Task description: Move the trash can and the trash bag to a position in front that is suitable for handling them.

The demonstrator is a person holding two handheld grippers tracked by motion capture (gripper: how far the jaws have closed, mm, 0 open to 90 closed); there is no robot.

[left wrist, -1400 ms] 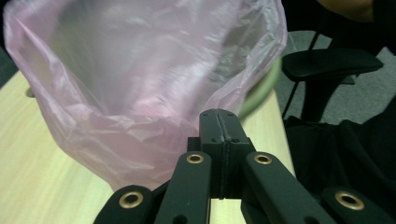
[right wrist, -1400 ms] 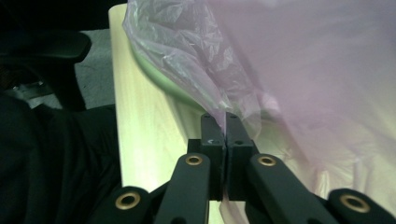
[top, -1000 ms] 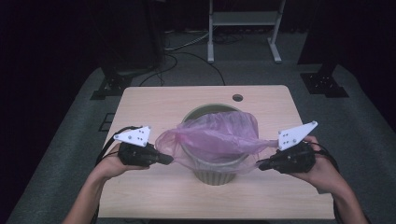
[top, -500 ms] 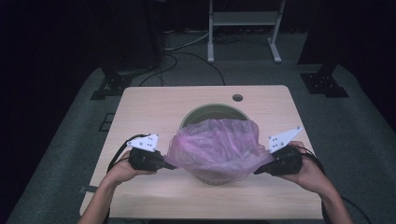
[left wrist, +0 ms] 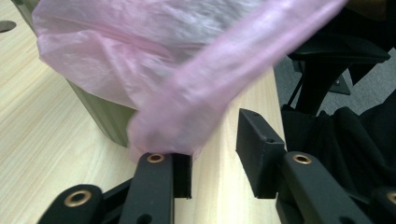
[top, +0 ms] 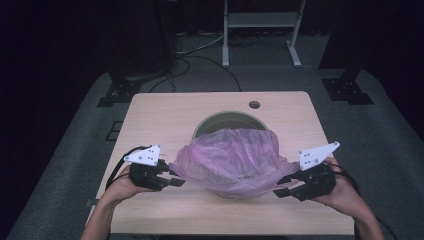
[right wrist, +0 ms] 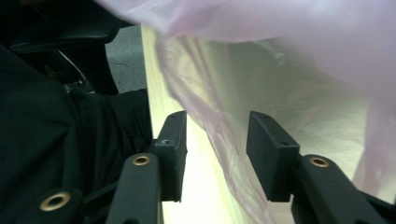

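A thin pink plastic bag [top: 227,155] lies draped over a round green bin [top: 220,122] in the middle of the table, with its corners trailing out to both sides. My left gripper [top: 172,180] sits low at the bag's left corner. Its jaws have just been opening, and in the left gripper view [left wrist: 217,154] they stand apart. There the bag's edge [left wrist: 187,93] rests loosely on one pad, beside the bin's wall [left wrist: 107,121]. My right gripper [top: 281,186] has also just been opening. Bag film [right wrist: 280,70] hangs unpinched between its spread jaws [right wrist: 217,140].
The wooden table [top: 165,115] has a small cable hole [top: 254,105] at the back right. Dark stand bases [top: 117,92] and a metal frame [top: 260,30] stand on the grey floor beyond. The person's dark clothing shows at the table's near edge.
Both hands came down to the table. The bag, stretched taut between shut grippers before, now sags over the bin. Both grippers' jaws have opened and let the bag's corners go.
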